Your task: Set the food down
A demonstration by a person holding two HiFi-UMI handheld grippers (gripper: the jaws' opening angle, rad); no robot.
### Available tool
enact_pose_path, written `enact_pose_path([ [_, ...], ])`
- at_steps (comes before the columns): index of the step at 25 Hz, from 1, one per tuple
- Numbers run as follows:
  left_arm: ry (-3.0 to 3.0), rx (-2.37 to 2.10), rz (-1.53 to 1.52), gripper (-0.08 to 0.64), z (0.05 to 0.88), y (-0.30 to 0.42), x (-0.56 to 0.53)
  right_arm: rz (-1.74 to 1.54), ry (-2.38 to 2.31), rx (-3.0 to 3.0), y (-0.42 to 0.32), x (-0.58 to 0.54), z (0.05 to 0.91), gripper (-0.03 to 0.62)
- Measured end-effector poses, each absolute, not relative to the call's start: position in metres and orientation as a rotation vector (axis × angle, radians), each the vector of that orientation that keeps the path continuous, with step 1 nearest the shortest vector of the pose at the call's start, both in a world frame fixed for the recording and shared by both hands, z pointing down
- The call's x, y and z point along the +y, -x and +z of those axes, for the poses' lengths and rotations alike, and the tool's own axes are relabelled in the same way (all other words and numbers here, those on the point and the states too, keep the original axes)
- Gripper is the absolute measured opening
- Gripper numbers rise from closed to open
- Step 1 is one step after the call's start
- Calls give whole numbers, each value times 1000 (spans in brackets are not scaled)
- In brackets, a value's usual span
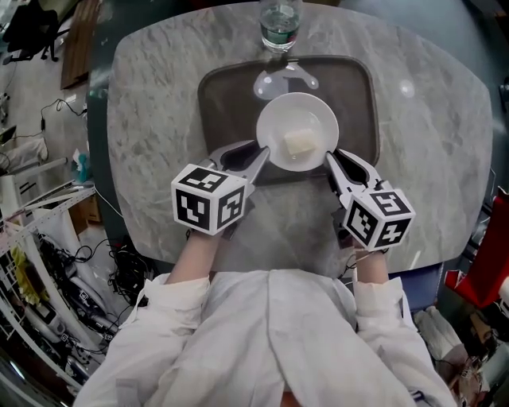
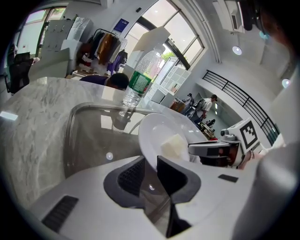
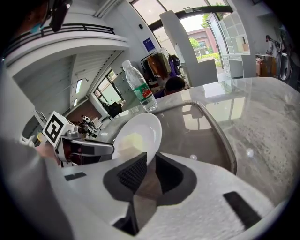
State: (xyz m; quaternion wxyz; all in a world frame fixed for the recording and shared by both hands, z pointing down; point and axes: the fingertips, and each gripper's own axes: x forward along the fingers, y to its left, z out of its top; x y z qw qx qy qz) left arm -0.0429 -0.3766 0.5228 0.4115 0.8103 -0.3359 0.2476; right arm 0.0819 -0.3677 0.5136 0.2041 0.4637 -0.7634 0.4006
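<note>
Overhead, a white plate (image 1: 302, 111) w/ a pale cube of food (image 1: 298, 144) sits over a dark tray (image 1: 227, 95) on a marble counter (image 1: 151, 119); whether it touches the tray can't be told. Left tongs (image 1: 261, 159) pinch the plate's near-left rim & right tongs (image 1: 332, 159) pinch the near-right rim, each pair closed on the thin edge. Water bottle (image 1: 279, 24) stands just beyond the tray. Handling, as a guess: plate is stiff, glazed, prob. slippery & breakable, not heavy. Food looks soft & lies loose, so it could slide if the plate tips. Opposite rim grips suit it; keep both sides level.
</note>
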Motion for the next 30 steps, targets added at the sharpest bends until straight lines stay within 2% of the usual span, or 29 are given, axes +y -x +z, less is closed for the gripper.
enact_pose_path([
  [30, -2051, -825, 724, 133, 536, 38, -390, 1043, -1292, -2014, -80, -386, 537, 48],
])
